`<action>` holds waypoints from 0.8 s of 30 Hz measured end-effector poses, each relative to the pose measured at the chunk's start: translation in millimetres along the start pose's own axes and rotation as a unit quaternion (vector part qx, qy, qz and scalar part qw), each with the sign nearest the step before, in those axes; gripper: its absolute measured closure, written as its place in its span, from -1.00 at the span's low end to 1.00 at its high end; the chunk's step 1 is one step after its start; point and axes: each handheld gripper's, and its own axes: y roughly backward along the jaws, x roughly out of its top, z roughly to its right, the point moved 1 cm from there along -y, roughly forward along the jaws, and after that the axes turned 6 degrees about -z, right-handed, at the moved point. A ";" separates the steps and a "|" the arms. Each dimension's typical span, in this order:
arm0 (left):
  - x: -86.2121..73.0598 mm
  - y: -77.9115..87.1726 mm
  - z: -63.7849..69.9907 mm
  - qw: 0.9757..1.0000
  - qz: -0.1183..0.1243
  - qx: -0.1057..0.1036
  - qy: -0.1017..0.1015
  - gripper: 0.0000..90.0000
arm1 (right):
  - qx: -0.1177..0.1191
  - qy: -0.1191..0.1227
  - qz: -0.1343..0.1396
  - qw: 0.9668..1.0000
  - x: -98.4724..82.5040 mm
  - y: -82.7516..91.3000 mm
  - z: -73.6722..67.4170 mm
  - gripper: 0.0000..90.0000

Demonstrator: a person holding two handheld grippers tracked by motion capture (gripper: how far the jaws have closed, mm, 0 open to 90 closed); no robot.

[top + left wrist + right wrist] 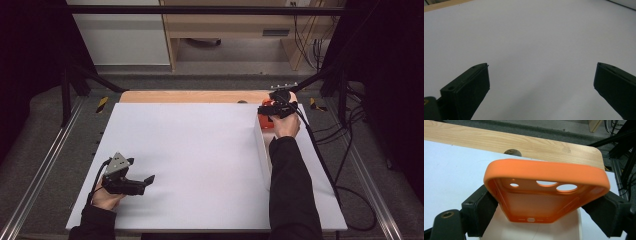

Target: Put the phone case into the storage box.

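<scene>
The left claw is resting wide and empty on the white desk, well to the left of the white box. Over the far end of that box, the right claw is gripping an orange phone case by its long sides, open face toward the camera. The step in hand looks like placing the case; next it likely needs lowering squarely to the box before the jaws part.

1. We can read no text, label, brand, number or sign anywhere in these views.
2. We find no legible marking on any surface or object.
</scene>
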 end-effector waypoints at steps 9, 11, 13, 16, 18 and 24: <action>-0.1 -0.4 0.6 1.000 -0.001 0.000 -0.002 -1.00 | -0.002 0.001 -0.002 1.000 -1.2 -5.1 -2.0 -0.66; -0.1 -0.4 0.7 1.000 0.000 0.000 -0.002 -1.00 | -0.002 0.001 -0.003 1.000 -1.3 -4.9 -1.8 -0.66; -0.1 -0.7 0.7 1.000 -0.001 0.000 -0.002 -1.00 | -0.002 0.002 -0.002 1.000 -1.6 -4.9 -2.1 -0.67; -0.1 -0.7 0.8 1.000 -0.001 0.000 -0.003 -1.00 | -0.002 0.004 -0.002 1.000 -1.7 -4.9 -2.2 -0.68; -0.2 -0.9 0.7 1.000 -0.001 0.000 -0.003 -1.00 | 0.000 0.003 0.002 1.000 -1.8 -4.5 -2.6 -0.68; -0.3 -0.8 0.9 1.000 -0.004 0.000 -0.006 -1.00 | 0.000 0.009 0.008 1.000 -1.9 -5.3 -3.4 -0.86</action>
